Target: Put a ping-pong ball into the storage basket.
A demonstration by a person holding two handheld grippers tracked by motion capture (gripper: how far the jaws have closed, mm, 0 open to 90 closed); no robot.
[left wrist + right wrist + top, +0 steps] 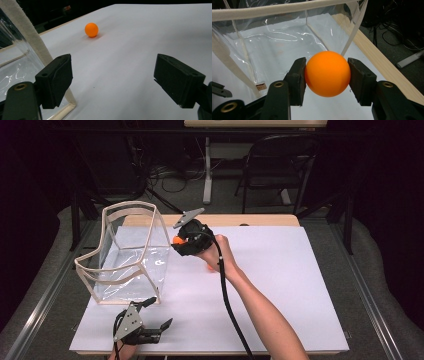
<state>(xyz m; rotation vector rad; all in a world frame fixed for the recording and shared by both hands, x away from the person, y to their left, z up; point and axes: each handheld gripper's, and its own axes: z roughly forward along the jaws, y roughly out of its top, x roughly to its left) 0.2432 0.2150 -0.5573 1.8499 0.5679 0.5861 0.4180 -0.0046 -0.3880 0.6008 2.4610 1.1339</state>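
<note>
My right gripper (176, 241) is shut on an orange ball (177, 240), held in the air just right of a clear plastic bag with beige trim (129, 206). In the right gripper view both pads of that gripper (327, 74) press the ball (327, 74), with the bag's open mouth (274, 10) just ahead and below. A second orange ball (210, 267) lies on the white sheet beside the right hand, and is seen lying free (91, 30) in the left gripper view. My left gripper (161, 312) rests near the front edge, open and empty (122, 80), beside the bag's corner (30, 37).
A white sheet (285, 285) covers the wooden table (260, 220). The bag stands on the left part of it. Beyond the far edge are a black chair (280, 165), a desk leg (207, 170) and cables on the floor.
</note>
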